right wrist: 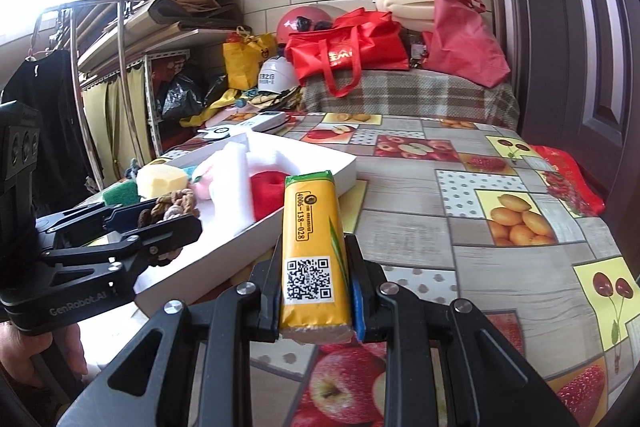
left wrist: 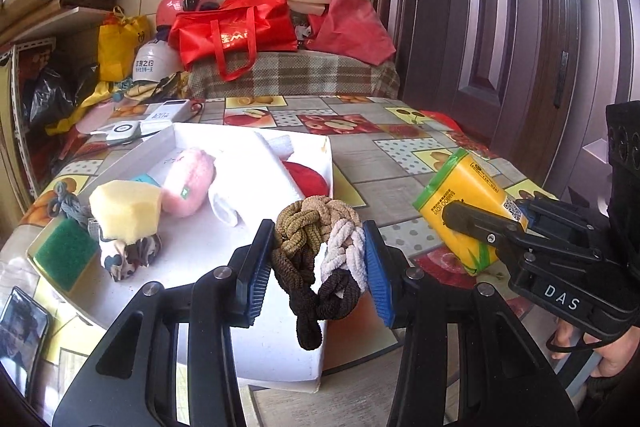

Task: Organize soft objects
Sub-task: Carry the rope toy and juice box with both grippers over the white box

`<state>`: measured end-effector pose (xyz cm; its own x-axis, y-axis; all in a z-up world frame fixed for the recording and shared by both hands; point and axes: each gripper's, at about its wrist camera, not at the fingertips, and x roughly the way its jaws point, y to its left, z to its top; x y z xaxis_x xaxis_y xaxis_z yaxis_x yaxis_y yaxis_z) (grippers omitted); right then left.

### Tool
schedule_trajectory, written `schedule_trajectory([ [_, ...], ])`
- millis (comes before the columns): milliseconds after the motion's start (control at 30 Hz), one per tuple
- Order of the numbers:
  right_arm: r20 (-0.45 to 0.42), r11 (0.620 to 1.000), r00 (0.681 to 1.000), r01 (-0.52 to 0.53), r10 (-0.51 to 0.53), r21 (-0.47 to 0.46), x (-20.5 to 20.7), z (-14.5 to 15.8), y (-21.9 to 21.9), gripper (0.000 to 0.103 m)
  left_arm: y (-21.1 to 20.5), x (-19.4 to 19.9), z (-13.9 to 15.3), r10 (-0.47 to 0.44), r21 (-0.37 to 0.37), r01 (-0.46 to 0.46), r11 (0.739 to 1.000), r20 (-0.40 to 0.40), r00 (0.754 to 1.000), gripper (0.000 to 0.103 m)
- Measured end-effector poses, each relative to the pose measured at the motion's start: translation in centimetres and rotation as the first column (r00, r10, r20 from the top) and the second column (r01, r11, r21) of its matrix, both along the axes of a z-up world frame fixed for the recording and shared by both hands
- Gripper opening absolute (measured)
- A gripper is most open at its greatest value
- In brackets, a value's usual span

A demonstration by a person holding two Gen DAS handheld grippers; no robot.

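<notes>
I had both claws loaded at that moment. My left gripper [left wrist: 320, 263] was pinching a knotted bundle of hair ties [left wrist: 320, 259], brown, tan and white, its blue pads pressed into either side, and the bundle hung above the near corner of the white box [left wrist: 280, 355]. My right gripper [right wrist: 316, 291] was clamped tight on a yellow tissue pack [right wrist: 314, 259], held up off the fruit-print tablecloth [right wrist: 480, 195], just to the right of the box.

I judged the sorting to be roughly midway. Lying in or on the box already were a pink plush toy [left wrist: 190, 183], a yellow sponge [left wrist: 126, 209], a green scouring pad [left wrist: 66, 257], a patterned scrunchie [left wrist: 128, 255], a piece of white foam [right wrist: 230, 173] and something round and red [left wrist: 306, 179] in the far compartment. Still left were the two things I carried, each needing a spot, and possibly the grey cord [left wrist: 64, 201] at the box's left edge; I could not tell whether it lay inside or out.

Around the work sat a power bank [left wrist: 170, 111] and a small white device [left wrist: 122, 131] behind the box, and a phone [left wrist: 22, 331] at the near left. The crowded left half of the box looked the main hindrance, and my two grippers were close enough to foul each other over the rim
</notes>
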<state>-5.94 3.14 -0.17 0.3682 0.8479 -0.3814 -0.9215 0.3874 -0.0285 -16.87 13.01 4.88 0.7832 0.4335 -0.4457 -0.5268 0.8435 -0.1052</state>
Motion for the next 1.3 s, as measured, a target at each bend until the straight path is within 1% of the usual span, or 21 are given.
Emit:
schedule_trajectory([
  [367,0.003,0.999,0.999,-0.042,0.042,-0.015,-1.4,-0.3,1.3,0.025,1.0,-1.5,0.0,0.042,-0.011,-0.041,0.999,0.009,0.999,0.043],
  [1033,0.024,0.994,0.994,-0.102,0.103,-0.045,-3.3,-0.5,3.1,0.025,1.5,-2.5,0.2,0.067,-0.023,-0.066,0.998,0.025,0.997,0.043],
  [1300,0.04,0.989,0.99,-0.136,0.139,-0.061,-4.1,-0.6,4.2,0.025,2.2,-3.2,0.2,0.11,-0.029,-0.108,0.994,0.041,0.993,0.043],
])
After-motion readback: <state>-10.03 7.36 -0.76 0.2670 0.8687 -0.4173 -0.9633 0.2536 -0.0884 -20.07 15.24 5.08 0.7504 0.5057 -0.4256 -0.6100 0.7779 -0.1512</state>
